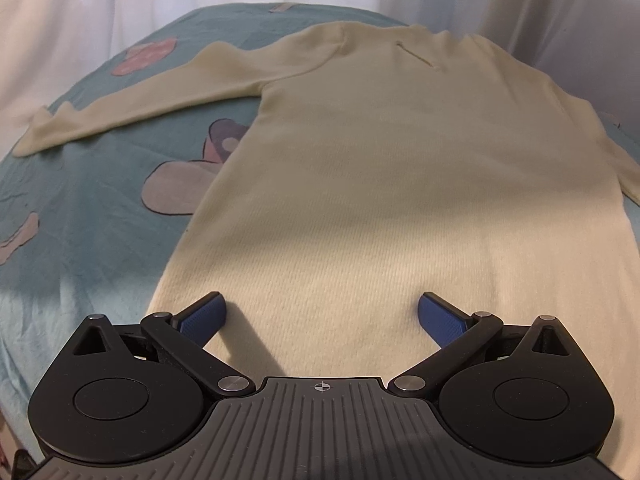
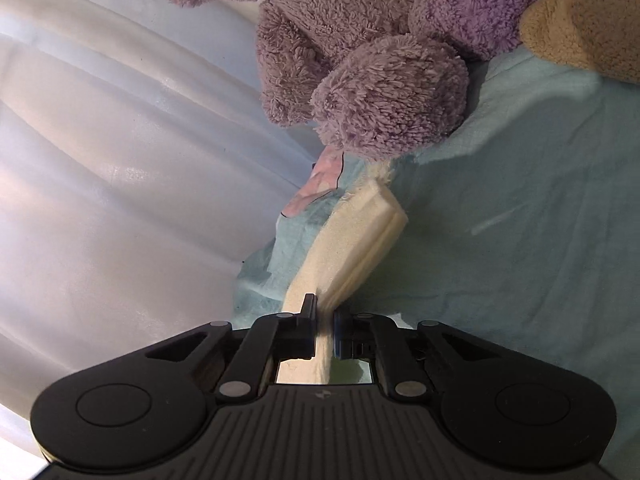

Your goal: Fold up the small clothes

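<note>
A cream knit long-sleeved sweater [image 1: 400,168] lies flat on a teal bedsheet [image 1: 80,208], its neck at the far end and its left sleeve [image 1: 132,104] stretched out to the left. My left gripper [image 1: 322,312] is open, its blue pads [image 1: 206,314] just above the sweater's near hem. In the right wrist view my right gripper [image 2: 325,320] is shut on a cream sleeve [image 2: 352,240] of the sweater, and the cuff end sticks out ahead of the fingers, lifted off the sheet.
A purple plush toy [image 2: 360,60] and a tan plush [image 2: 592,20] sit on the teal sheet [image 2: 520,220] just beyond the held sleeve. White curtain fabric [image 2: 100,140] hangs at the left. The sheet carries pink flower patches [image 1: 180,188].
</note>
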